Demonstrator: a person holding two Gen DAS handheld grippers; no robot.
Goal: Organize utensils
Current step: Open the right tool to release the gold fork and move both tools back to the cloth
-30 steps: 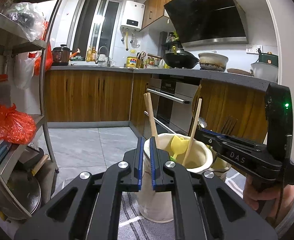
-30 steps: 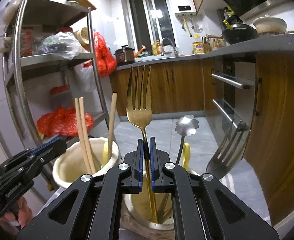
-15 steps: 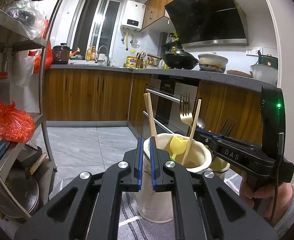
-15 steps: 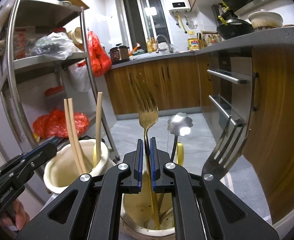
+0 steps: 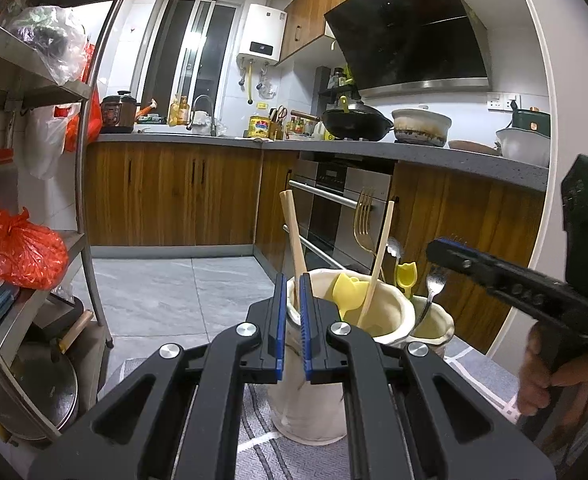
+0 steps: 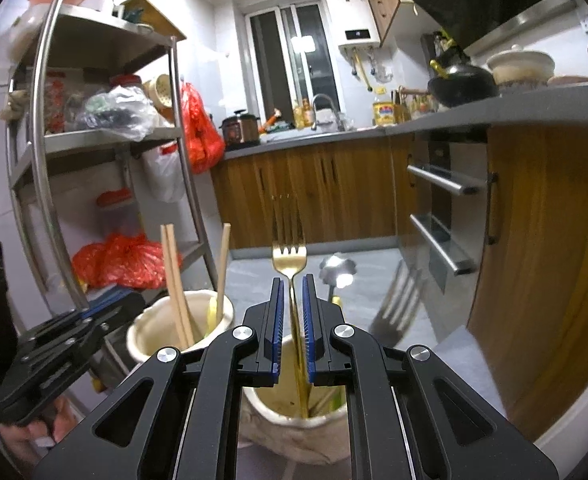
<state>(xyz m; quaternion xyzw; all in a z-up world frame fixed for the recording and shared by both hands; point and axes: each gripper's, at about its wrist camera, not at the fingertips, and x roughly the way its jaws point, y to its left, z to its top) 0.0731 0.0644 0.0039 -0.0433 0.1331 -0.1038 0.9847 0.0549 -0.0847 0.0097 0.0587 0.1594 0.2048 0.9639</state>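
Right gripper point(image 6: 292, 322) just let the gold fork point(image 6: 290, 258) drop into its jar point(image 6: 294, 436), jaws slightly apart now; left gripper point(image 5: 292, 320) jaws closed, empty.

Your left gripper point(image 5: 290, 326) and right gripper point(image 6: 292, 328) are matte black with blue ribbed pads point(image 6: 276, 326), silver screws point(image 6: 244, 333) and cut-out linkage arms.

Gold fork point(image 6: 289, 258) stands upright (tines up) in cream holder point(image 6: 294, 438).
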